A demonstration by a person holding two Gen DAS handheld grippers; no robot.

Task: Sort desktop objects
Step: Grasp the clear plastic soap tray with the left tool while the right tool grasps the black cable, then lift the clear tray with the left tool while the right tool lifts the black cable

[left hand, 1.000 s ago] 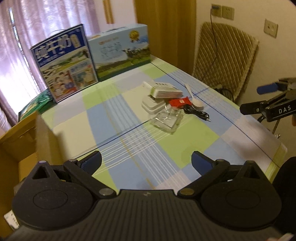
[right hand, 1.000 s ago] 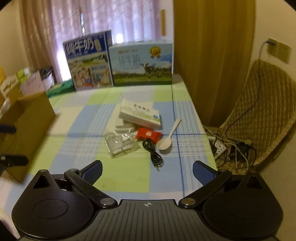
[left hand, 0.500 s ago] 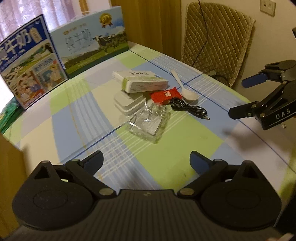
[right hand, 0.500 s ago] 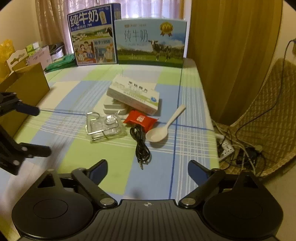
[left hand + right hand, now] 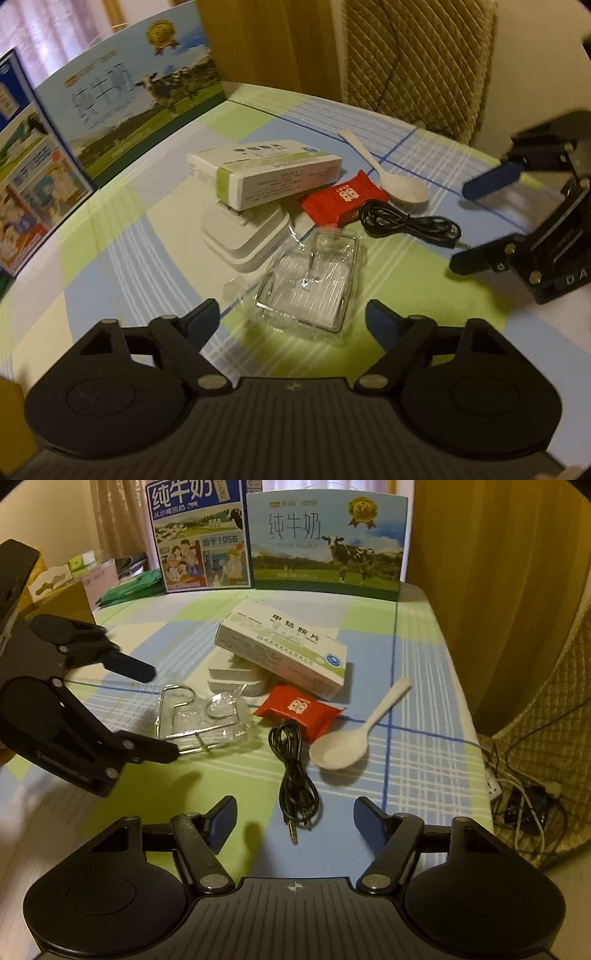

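On the checked tablecloth lies a cluster: a white and green medicine box (image 5: 266,173) (image 5: 284,648) resting on a white case (image 5: 245,236) (image 5: 236,675), a red snack packet (image 5: 341,199) (image 5: 297,709), a white spoon (image 5: 391,177) (image 5: 351,738), a coiled black cable (image 5: 402,221) (image 5: 295,771) and a clear plastic pack with a wire hook (image 5: 314,284) (image 5: 201,720). My left gripper (image 5: 293,321) (image 5: 160,710) is open, its fingers either side of the clear pack's near edge. My right gripper (image 5: 295,818) (image 5: 472,225) is open just short of the cable's plug.
Two milk cartons (image 5: 327,539) (image 5: 201,539) stand at the table's far edge. A cardboard box (image 5: 59,598) and green bags (image 5: 129,589) sit at the far left. A quilted chair (image 5: 417,62) and a power strip with wires (image 5: 517,794) are off the table's right side.
Both grippers have moved forward and lower toward the cluster. The left one has closed in on the clear pack, the right one on the cable. Nothing on the table has moved.
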